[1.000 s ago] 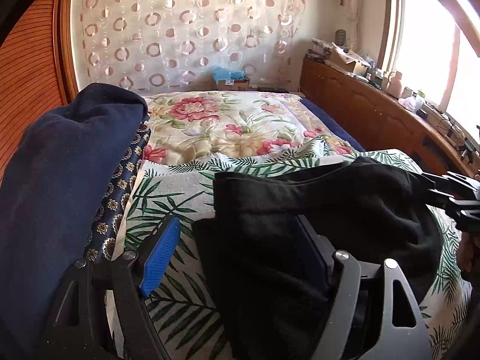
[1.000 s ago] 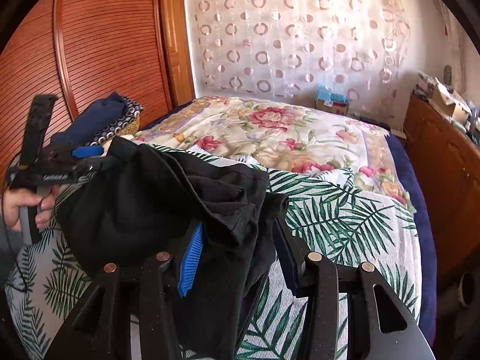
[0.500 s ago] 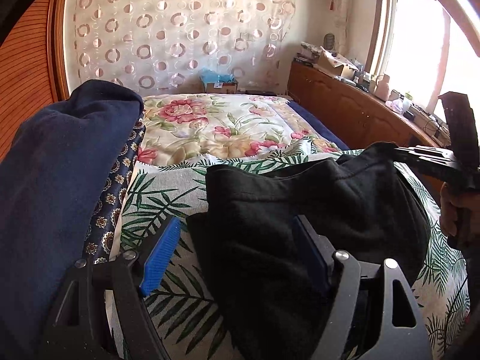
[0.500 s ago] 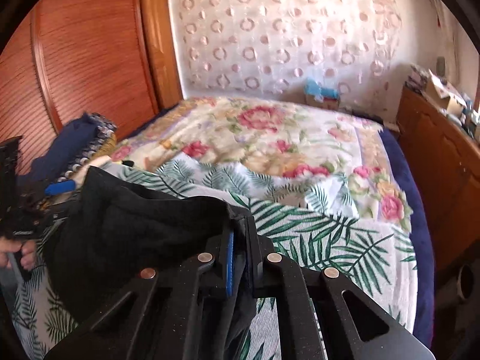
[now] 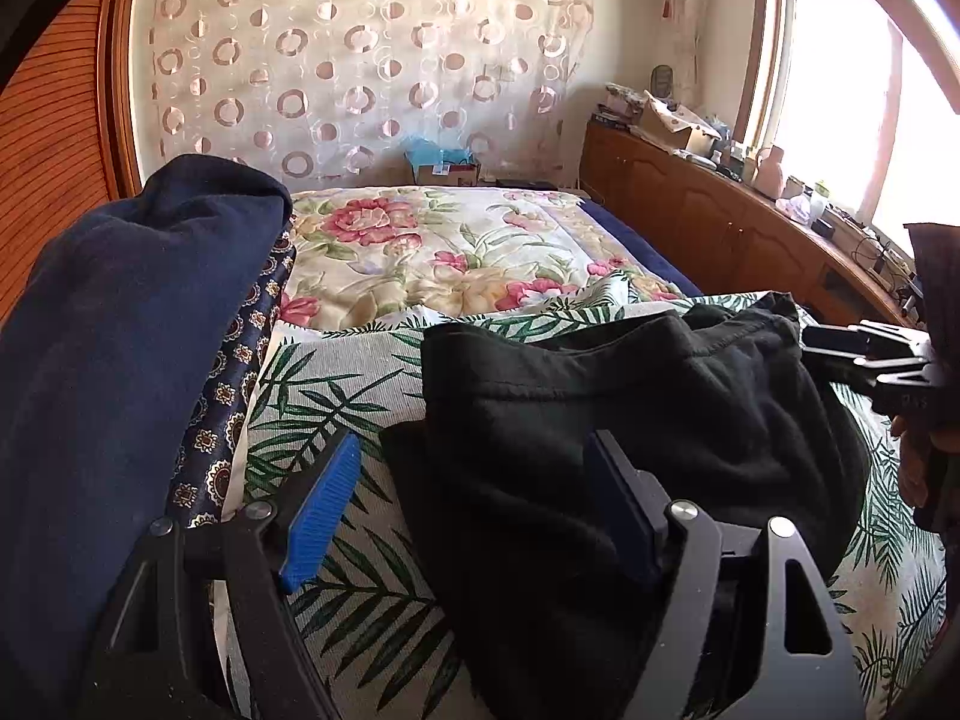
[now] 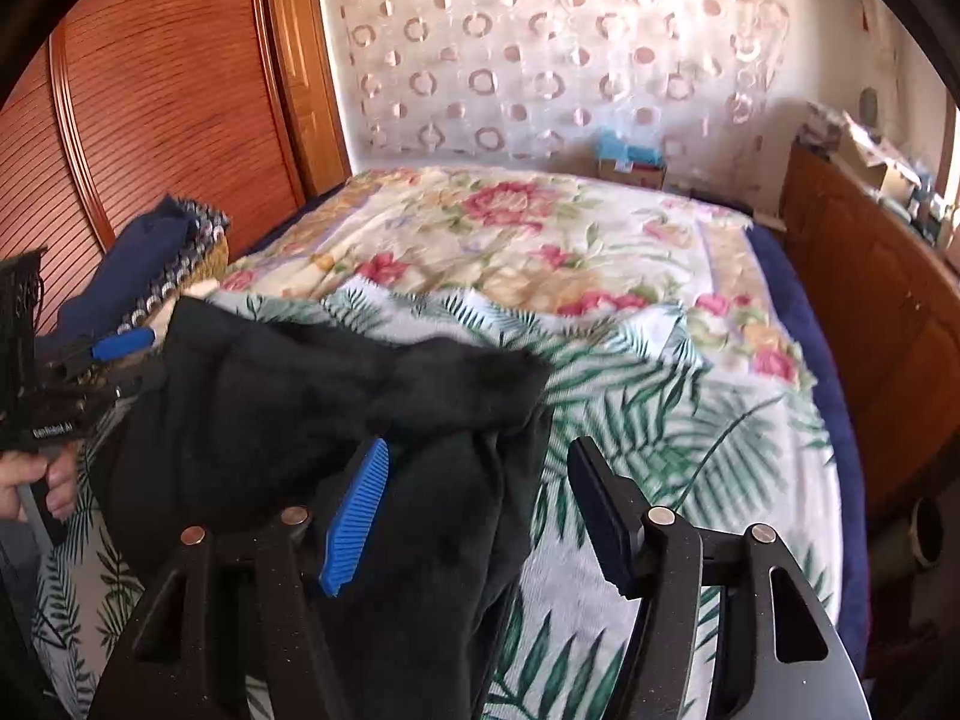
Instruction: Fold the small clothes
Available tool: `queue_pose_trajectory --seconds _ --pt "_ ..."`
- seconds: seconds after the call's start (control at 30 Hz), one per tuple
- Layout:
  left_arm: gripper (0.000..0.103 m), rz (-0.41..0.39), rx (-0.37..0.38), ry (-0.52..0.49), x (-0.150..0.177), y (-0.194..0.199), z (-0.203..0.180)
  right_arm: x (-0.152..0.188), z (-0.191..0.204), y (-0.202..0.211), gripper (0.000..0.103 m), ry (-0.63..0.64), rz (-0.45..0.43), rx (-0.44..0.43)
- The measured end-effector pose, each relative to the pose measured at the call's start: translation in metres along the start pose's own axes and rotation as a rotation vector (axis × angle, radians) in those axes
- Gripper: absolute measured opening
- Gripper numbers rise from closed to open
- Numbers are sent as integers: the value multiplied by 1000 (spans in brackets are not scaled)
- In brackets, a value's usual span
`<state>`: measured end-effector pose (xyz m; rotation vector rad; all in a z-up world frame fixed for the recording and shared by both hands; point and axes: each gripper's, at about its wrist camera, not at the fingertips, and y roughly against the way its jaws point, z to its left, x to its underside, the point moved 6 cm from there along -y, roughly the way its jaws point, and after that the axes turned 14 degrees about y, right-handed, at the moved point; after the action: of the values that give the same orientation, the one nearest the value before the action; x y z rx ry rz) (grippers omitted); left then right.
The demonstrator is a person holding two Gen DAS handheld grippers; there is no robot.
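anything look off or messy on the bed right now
The black garment lies bunched and creased on the palm-leaf cover, not flat. Both the left gripper and right gripper are open around its edges. Nothing looks spilled or damaged.

right gripper point(image 6: 480, 510): black frame, blue ribbed pads, jaws spread wide | crumpled black fabric garment point(image 6: 312, 402): draped between the jaws on palm-leaf printed cloth point(image 6: 690, 420) | left gripper point(image 6: 114, 354): at garment's left edge, grip unclear

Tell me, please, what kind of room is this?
Most likely a home bedroom: a bed with a floral bedspread, a wooden wardrobe beside it, and a sideboard under the window.
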<state>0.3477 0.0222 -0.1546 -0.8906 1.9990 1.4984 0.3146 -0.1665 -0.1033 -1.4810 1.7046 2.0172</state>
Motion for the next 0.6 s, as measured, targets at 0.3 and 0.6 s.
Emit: queue_pose_trajectory --seconds 0.3,0.6 --pt "77 27 3 11 3 -7 5 4 -9 -26 66 -75 41 -53" --pt "63 115 50 60 8 -17 8 3 -4 -27 61 -66 30 -89"
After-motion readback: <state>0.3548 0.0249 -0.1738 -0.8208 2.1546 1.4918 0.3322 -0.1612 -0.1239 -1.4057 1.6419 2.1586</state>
